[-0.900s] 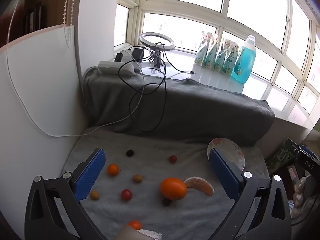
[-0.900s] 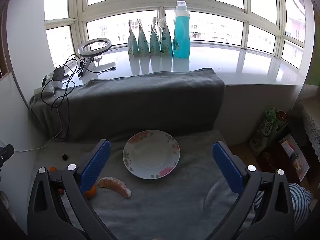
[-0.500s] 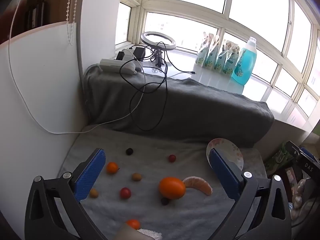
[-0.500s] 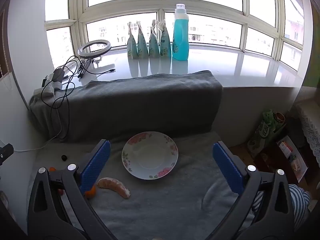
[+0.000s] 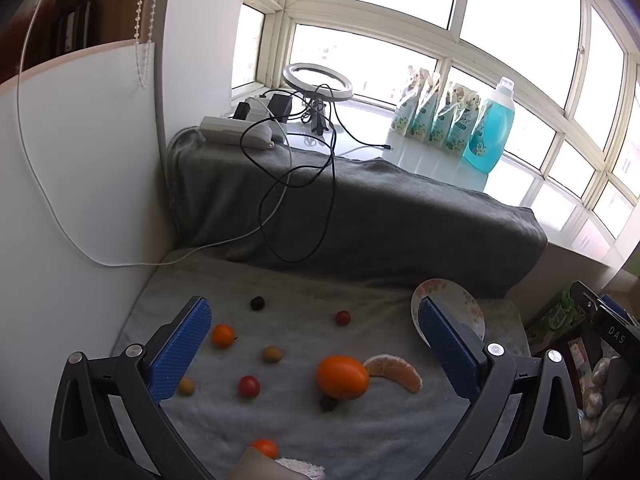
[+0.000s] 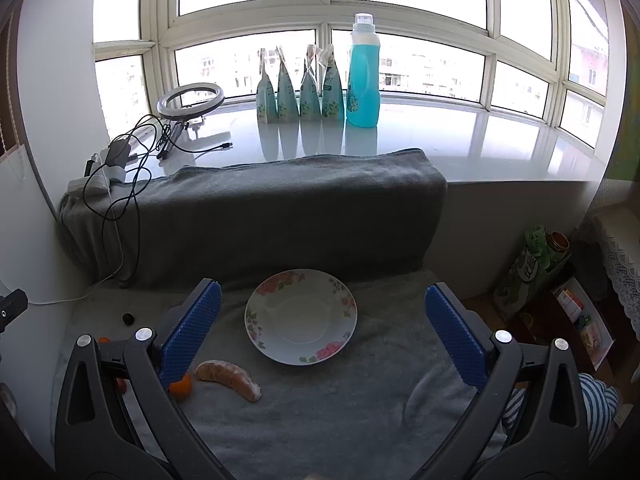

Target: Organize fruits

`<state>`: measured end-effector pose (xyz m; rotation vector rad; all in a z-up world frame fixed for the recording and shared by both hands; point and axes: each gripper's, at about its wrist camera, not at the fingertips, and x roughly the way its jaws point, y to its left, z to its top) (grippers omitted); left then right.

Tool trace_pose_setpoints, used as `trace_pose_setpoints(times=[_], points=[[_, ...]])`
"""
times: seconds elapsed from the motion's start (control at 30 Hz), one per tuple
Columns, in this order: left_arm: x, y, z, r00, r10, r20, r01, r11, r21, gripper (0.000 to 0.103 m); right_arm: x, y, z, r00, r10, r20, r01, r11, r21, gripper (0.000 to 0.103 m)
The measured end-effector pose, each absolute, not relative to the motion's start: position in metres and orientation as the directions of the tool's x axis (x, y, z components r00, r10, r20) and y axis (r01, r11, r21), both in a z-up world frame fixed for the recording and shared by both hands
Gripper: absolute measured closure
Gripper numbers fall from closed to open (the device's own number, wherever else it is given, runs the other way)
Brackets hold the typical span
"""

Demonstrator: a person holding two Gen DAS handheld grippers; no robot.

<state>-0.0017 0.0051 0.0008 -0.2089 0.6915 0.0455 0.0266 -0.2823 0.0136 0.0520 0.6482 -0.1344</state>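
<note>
Several small fruits lie scattered on a grey blanket (image 5: pixel 372 436): a large orange (image 5: pixel 341 377), a peeled segment cluster (image 5: pixel 395 370), a small orange (image 5: pixel 223 335), red ones (image 5: pixel 249 385) (image 5: pixel 343 317), a dark berry (image 5: pixel 257 303). My left gripper (image 5: pixel 316 344) hovers open above them, nothing between its fingers. In the right wrist view an empty floral plate (image 6: pixel 301 316) sits mid-blanket, with the peeled segment cluster (image 6: pixel 228 378) to its left. My right gripper (image 6: pixel 320 330) hangs open over the plate.
A raised ledge draped in dark grey cloth (image 6: pixel 256 216) backs the blanket. On the windowsill stand a blue bottle (image 6: pixel 363 76), pouches (image 6: pixel 300 88), a ring light (image 6: pixel 191 102) and loose cables (image 5: pixel 296 184). A white wall (image 5: pixel 72 200) borders the left; boxes (image 6: pixel 536 264) stand at the right.
Both views have drifted slightly, as if the grippers pulled back and rose a little. No fruit has moved; both grippers stay open.
</note>
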Motion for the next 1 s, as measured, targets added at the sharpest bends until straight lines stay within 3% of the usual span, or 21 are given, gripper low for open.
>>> trace_pose_setpoints(times=[1.0], points=[[0.0001,0.0027,0.0011,0.772,-0.033,-0.635,-0.108,0.977,-0.182,0.0,0.0288,-0.2792,0.0124,0.789,-0.103,-0.606,0.136,0.991,0.008,0.0]])
